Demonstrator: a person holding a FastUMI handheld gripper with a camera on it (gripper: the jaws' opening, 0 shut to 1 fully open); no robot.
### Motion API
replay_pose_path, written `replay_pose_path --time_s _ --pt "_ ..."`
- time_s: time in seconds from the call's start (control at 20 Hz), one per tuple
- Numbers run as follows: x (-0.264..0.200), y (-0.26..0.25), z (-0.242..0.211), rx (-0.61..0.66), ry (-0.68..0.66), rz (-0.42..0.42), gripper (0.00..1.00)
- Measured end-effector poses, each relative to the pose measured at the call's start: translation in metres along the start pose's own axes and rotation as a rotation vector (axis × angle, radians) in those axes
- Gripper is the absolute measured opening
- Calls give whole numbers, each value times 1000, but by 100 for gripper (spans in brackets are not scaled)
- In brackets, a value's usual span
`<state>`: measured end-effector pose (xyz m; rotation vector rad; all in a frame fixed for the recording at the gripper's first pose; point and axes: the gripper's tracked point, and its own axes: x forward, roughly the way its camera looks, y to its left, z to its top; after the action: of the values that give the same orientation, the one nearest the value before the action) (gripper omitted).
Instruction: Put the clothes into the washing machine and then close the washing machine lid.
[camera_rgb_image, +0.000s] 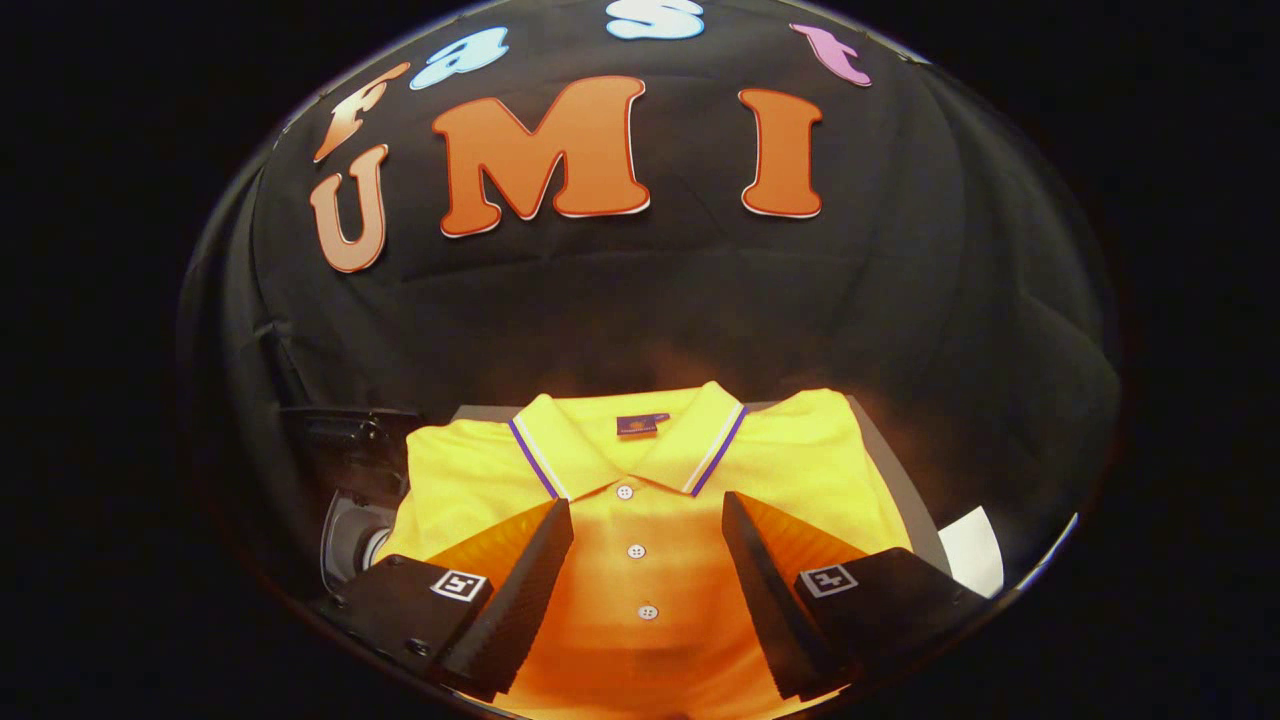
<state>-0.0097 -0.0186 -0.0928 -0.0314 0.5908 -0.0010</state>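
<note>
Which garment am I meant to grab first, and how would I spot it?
On the grey surface before the black cloth wall lies a folded yellow polo shirt, its button placket running between the open gripper fingers. Its collar has purple and white edging, with a small purple tag inside.

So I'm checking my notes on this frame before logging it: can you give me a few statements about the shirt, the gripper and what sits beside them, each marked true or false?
1. The yellow polo shirt lies folded with its collar on the far side from the gripper. True.
2. The gripper is shut on the shirt. False: its fingers stand apart over the button placket, open.
3. The collar has purple and white stripes. True.
4. The shirt is already inside the washing machine. False: it lies on a flat grey surface.
5. A white sheet lies beside the shirt. True.
</note>
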Motion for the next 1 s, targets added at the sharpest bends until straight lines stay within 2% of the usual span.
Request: replay_pose_path --time_s 0.55,0.75,0.95,1.0 --pt "-25 -7 -25 -17 209 -31 99" --pt "-30 -6 -29 -48 261 -13 92" --pt "-28 -5 -28 -49 254 -6 45" --pt "-27 -6 -29 -43 258 -13 38"
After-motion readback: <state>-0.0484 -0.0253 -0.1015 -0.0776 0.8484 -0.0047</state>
